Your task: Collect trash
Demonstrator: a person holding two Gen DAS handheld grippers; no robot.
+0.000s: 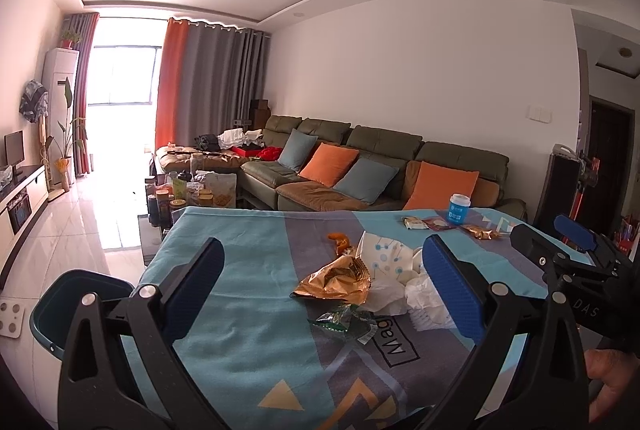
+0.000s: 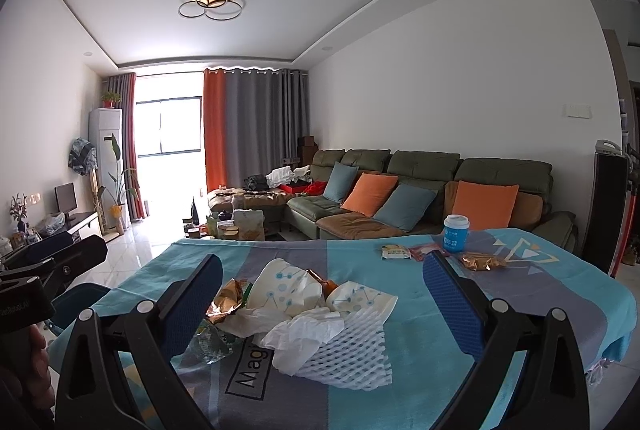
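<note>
- Gold foil wrapper (image 1: 334,280), crumpled and open, lies near the middle of the table on a cloth (image 1: 248,270) of teal and grey bands; it is the nearest piece of a small heap of trash.
- Just in front of it sits a clear green-printed wrapper (image 1: 344,320), partly over the boxed lettering printed on the cloth.
- Touching the foil on its right are crumpled white tissue (image 2: 304,330), a white foam fruit net (image 2: 352,350), and crushed paper cups (image 2: 288,290) with a blue dot pattern.
- A bit of orange peel (image 1: 339,241) lies just behind the heap.
- Farther back near the table's far edge, well apart from the heap, lie three small snack packets: a pale one (image 2: 394,251), a red one (image 2: 428,250) and a gold one (image 2: 480,261), beside an upright blue cup with a white lid (image 2: 456,232).
- The left gripper (image 1: 324,290) hovers over the table with its blue-padded fingers spread wide, empty, framing the foil and green wrappers.
- The right gripper (image 2: 320,306) is likewise wide open and empty, the tissue and foam net lying between its fingers.
- A dark teal bin (image 1: 80,306) stands on the tiled floor at the table's left corner.
- Behind the table runs a green sofa (image 2: 420,186) with orange and blue cushions.
</note>
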